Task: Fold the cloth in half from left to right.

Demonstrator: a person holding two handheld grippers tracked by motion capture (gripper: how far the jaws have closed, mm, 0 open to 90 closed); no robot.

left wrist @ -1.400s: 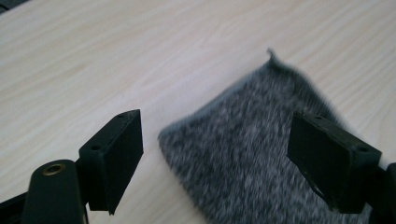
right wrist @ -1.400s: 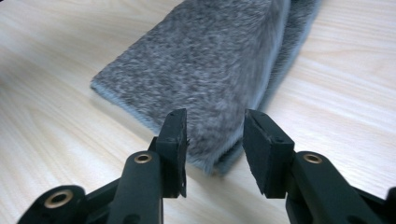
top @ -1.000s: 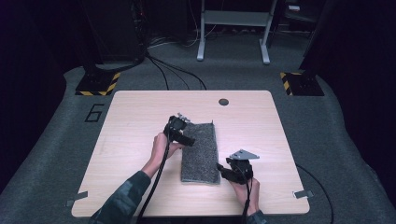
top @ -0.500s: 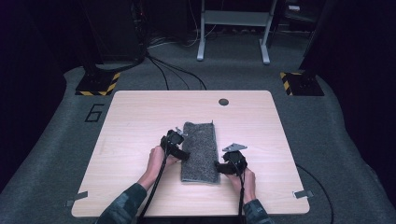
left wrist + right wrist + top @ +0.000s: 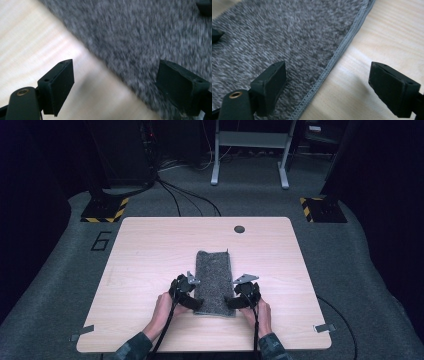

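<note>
A: Where does the grey towel (image 5: 214, 281) sit right now?

B: Folded into a long strip on the surface (image 5: 150, 250), running from the round grommet hole (image 5: 239, 228) toward you. Its near end lies between your 2 hands.

A: What changed in the last second?

B: 1 second ago your left tool (image 5: 192, 296) was up at the towel's far left corner, on the grommet side, and the towel looked wider. Half a second ago it was sliding back along the towel's left edge. Now both tools have dropped to the towel's near end, the left tool at the near left corner and the right tool (image 5: 235, 301) at the near right corner.

A: Are you gripping anything?

B: No. In the left gripper view the left tool (image 5: 113, 82) stands wide apart, straddling the towel's (image 5: 140, 37) edge with bare wood under one jaw. In the right gripper view the right tool (image 5: 325, 85) is also spread, with the stitched hem (image 5: 329, 67) running up between the jaws. Neither has closed on fabric.

A: So what does that mean for the job?

B: I'd judge the lengthwise fold is finished and you're set up for the next one: pinch both near corners and carry them toward the grommet end. Lower each tool until one jaw slips under the hem before you close, or you may catch just the top layer.
</note>
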